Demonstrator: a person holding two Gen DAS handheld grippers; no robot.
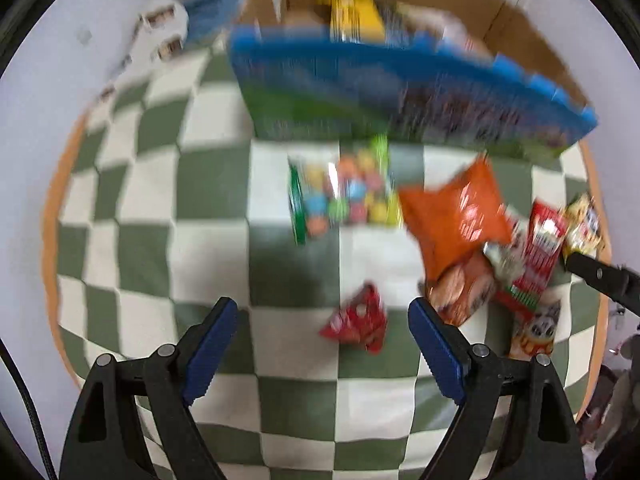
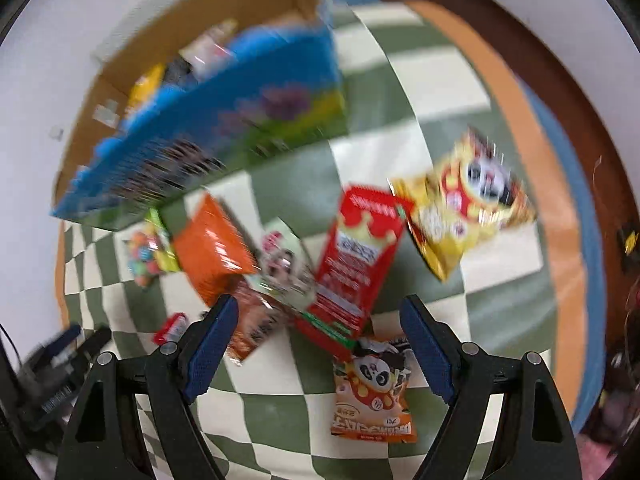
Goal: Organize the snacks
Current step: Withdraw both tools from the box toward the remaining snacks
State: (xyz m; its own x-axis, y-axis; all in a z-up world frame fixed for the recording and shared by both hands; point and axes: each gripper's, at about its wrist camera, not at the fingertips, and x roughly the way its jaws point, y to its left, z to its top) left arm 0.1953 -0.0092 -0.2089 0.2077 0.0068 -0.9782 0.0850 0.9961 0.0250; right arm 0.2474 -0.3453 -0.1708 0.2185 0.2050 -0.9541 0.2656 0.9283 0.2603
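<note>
Snacks lie scattered on the green-and-white checked cloth (image 1: 168,208) in front of the blue-fronted cardboard box (image 1: 360,92), which already has packets inside. My left gripper (image 1: 324,336) points down with its jaws spread and empty, a small red packet (image 1: 356,324) on the cloth between the fingers. My right gripper (image 2: 316,332) is likewise spread and holds nothing, above the tall red box (image 2: 356,264) and the orange panda packet (image 2: 372,392), with the yellow bag (image 2: 464,204) off to the right; both views are blurred.
</note>
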